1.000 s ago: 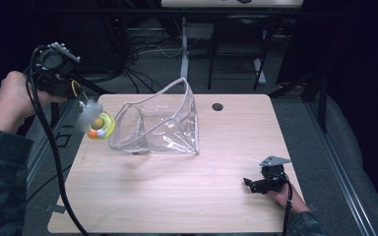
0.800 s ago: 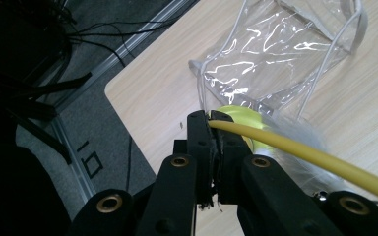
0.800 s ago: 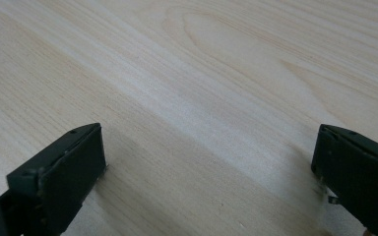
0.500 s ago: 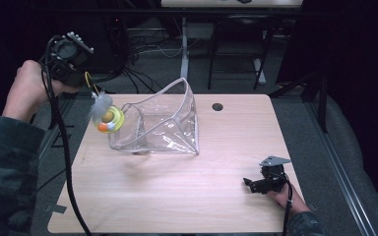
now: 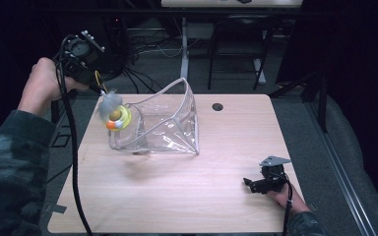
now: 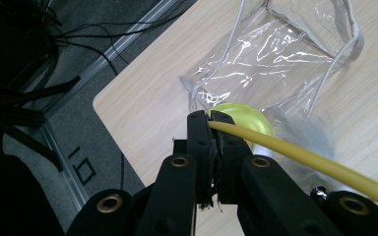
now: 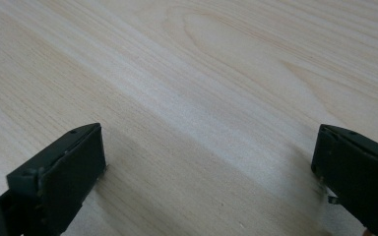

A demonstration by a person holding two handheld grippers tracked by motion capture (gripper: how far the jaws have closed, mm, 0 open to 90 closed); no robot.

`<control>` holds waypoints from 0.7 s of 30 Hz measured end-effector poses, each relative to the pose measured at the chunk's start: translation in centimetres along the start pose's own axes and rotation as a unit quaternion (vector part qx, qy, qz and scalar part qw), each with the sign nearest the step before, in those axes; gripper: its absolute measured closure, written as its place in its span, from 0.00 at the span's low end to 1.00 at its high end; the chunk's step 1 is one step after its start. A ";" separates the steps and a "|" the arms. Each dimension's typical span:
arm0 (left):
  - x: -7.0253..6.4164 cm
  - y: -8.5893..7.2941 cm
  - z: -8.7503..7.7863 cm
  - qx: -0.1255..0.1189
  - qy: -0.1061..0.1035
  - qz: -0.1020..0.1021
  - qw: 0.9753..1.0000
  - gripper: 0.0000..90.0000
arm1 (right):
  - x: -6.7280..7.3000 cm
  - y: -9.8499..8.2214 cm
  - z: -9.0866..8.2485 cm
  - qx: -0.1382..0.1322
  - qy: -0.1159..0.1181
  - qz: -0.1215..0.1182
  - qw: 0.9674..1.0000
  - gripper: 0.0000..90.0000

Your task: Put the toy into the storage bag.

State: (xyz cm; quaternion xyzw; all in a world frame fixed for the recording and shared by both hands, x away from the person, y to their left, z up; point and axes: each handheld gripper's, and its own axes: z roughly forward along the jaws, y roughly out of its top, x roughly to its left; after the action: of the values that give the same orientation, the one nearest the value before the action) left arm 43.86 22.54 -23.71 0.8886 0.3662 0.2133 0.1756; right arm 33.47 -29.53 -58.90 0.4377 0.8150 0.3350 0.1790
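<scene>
The left hand-held gripper is raised above the far left corner of the table, and in the left gripper view its two black jaws are pressed tight together on a thin yellow stick that runs out past them toward the lower right of that view. From the end of that stick hangs a cat toy, a yellow-green ring with orange and a small ball at its middle and a tuft of grey feathers above it (the feathers look blurred). The toy hangs just at the open left mouth of a clear plastic bag, which lies on its side on the far left part of the table with its opening toward the toy and its pale edging and handles showing; whether the toy touches the bag's rim cannot be told. In the left gripper view the toy's yellow-green round sits just past the jaw tips with the crinkled clear bag beyond it. The right hand-held gripper lies low at the near right part of the table, well apart from the bag, held in the person's right hand. In the right gripper view its jaws stand wide apart with bare wood between them and nothing held. A small dark hole sits in the tabletop near the far edge, to the right of the bag
</scene>
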 end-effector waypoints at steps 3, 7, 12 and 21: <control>-0.1 0.4 0.6 0.003 -0.003 -0.002 1.000 0.98 | 0.0 0.0 0.0 0.000 0.000 0.000 1.000 0.00; -0.5 0.7 1.3 0.010 -0.003 0.001 1.000 0.98 | 0.0 0.0 0.0 0.000 0.000 0.000 1.000 0.00; -0.8 1.1 2.0 0.007 -0.003 0.005 1.000 0.98 | 0.0 0.0 0.0 0.000 0.000 0.000 1.000 0.00; -1.3 1.7 3.4 0.008 -0.012 0.008 1.000 0.98 | 0.0 0.0 0.0 0.000 0.000 0.000 1.000 0.00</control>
State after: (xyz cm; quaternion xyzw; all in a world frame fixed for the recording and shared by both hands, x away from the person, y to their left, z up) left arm 45.76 19.94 -26.15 0.8955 0.3588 0.2005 0.1709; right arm 33.47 -29.53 -58.90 0.4376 0.8150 0.3350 0.1791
